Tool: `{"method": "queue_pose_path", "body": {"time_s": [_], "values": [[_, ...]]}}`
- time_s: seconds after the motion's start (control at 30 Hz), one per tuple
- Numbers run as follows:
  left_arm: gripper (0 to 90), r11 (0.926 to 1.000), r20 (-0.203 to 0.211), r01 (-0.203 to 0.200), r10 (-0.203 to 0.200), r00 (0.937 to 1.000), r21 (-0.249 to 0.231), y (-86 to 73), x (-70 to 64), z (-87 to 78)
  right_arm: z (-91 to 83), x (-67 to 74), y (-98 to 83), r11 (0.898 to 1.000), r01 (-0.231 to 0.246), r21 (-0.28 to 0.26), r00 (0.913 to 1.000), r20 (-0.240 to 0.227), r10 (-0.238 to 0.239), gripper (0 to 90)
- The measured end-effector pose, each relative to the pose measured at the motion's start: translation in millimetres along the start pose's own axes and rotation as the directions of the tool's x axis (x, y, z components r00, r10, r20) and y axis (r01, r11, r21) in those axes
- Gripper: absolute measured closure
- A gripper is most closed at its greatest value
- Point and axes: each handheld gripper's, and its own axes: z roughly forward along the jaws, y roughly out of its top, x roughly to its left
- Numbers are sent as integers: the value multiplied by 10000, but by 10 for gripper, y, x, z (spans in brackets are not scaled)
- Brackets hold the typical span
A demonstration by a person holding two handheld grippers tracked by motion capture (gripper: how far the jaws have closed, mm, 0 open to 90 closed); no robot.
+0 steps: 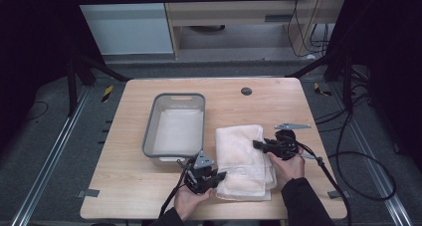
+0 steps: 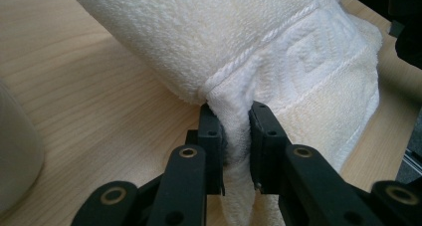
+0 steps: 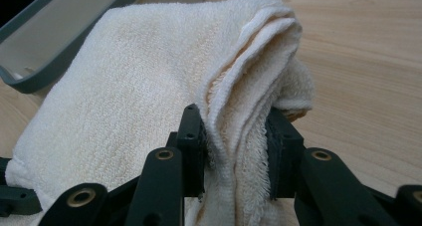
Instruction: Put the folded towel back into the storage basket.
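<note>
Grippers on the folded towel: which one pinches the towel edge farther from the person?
The right gripper, clamped on the towel's far right edge; the left gripper grips the near left corner.

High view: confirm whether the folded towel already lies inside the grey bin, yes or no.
No: the folded towel lies on the wooden table, to the right of the grey bin, apart from it.
</note>
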Motion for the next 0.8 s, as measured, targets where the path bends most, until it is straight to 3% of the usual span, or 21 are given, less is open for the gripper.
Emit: {"method": "queue_pose_path", "body": {"time_s": [0.8], "values": [[776,9947,-223,-499,481,9986,-894,194,-66,-333,-244,183,184,9942,363,-1013,9993,-96,-374,664]]}}
